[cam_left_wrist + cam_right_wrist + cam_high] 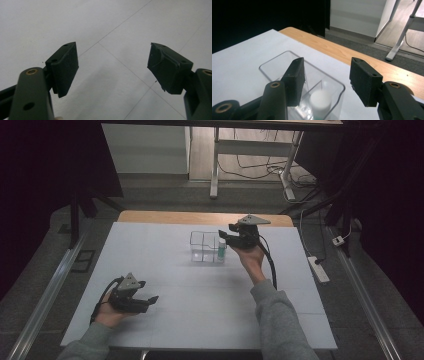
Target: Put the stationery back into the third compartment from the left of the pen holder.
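A clear plastic box (204, 247) with two compartments stands on the white table (165, 270), past its middle. A small bottle with a white cap and a green label (221, 250) stands upright in the box's right compartment. My right gripper (227, 232) hovers just above that bottle. In the right gripper view its jaws (327, 72) stand apart with nothing between the pads, and the white cap (320, 100) sits below them inside the box (274, 65). My left gripper (147, 291) rests at the front left, open (113, 60) over bare table.
A strip of bare wood (200, 217) runs along the table's far edge. Behind it are desk legs (215, 170) and cables on the floor. A power strip (318, 269) lies on the floor to the right. Metal rails flank the table.
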`<state>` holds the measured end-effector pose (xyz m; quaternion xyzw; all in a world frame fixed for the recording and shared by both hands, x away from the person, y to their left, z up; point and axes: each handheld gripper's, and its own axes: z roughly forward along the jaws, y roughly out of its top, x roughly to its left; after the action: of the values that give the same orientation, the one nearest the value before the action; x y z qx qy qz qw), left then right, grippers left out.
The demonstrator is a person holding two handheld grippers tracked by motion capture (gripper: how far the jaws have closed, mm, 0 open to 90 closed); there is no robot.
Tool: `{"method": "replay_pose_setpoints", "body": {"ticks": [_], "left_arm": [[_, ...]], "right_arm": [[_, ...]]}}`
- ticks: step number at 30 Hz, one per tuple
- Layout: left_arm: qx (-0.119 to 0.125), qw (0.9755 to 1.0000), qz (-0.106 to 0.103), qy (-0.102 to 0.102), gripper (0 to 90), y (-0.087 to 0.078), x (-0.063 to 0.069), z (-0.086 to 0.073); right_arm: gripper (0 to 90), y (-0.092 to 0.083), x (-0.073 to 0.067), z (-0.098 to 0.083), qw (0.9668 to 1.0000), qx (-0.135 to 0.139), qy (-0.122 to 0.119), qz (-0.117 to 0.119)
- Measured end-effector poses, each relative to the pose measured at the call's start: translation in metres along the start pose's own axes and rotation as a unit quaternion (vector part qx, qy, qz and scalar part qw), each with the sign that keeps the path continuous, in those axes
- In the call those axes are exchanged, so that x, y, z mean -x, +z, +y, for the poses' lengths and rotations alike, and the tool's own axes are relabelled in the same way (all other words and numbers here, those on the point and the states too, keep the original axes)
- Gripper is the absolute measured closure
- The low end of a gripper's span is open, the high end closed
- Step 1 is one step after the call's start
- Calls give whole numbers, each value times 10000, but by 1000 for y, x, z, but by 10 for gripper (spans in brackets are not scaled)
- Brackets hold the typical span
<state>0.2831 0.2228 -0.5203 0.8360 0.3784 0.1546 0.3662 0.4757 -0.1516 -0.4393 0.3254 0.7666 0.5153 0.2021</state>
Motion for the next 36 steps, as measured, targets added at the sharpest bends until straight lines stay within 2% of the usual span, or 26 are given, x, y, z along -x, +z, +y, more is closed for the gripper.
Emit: {"method": "replay_pose_setpoints", "body": {"ticks": [6,19,25,36], "left_arm": [[-15,10000,9,-3,245,0,0,0],[-32,10000,22,-15,243,1,0,-1],[4,10000,37,-65,243,-1,-1,-2],[-7,10000,59,-62,241,-1,0,-2]], "right_arm": [[446,-14,2,-11,9998,-160,-83,20],[436,-46,6,-37,9994,-281,2,186],[428,-66,4,-53,9985,-475,-201,172],[403,-109,7,-91,9961,-845,-217,144]]}}
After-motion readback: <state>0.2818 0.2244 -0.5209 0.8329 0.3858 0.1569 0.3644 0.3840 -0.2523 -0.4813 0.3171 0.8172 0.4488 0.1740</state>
